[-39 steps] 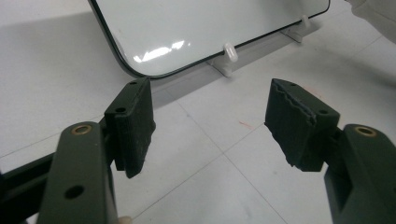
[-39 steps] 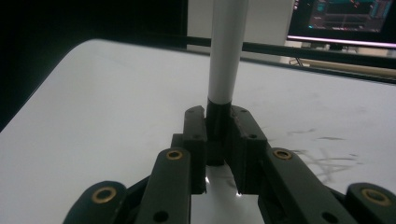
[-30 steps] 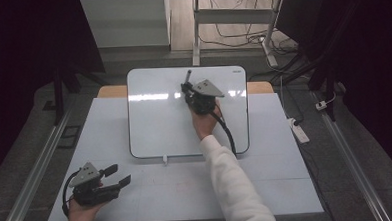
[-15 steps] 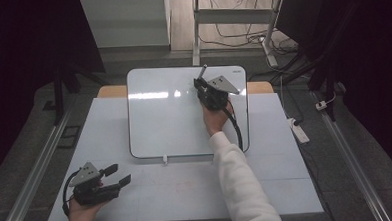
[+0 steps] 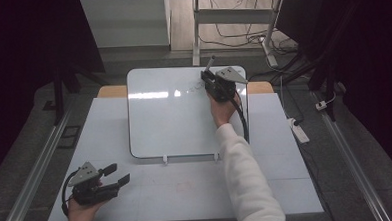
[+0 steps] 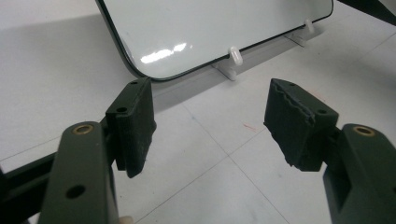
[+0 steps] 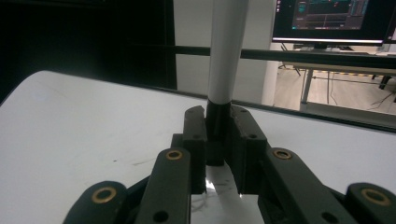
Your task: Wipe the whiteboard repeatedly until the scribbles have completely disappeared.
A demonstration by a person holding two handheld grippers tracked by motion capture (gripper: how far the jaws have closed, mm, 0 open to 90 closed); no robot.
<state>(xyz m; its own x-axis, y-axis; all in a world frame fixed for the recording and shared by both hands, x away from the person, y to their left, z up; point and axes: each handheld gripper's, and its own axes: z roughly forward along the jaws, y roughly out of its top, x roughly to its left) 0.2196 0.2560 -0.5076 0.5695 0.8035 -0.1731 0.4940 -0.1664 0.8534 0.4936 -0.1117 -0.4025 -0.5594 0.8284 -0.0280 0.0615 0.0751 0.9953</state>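
Upper right of the high view: right gripper held over the top right corner of the whiteboard, jaws clamped narrow on a marker. Marker stands up and away from the jaws, white barrel with a dark end. Right gripper view confirms it: both pads press the marker's dark section, white barrel rising out of the top of the frame. Faint scribbled marks on the board just left of the gripper in the high view; too small to read. Black cable trails from the gripper down along the white sleeve, which runs to the bottom edge of the frame.

Lower left of the high view: left gripper rests in the hand on the table, well apart from the board. Jaws stand wide with nothing between them. Left gripper view shows the same, bare table between the two pads, and beyond them the board's rounded near corner with two small white clip feet along its edge.

Whiteboard lies flat at centre of the table, lamp glare across its upper part. Beyond the table, upper part of the high view: floor cables and a power strip at right.
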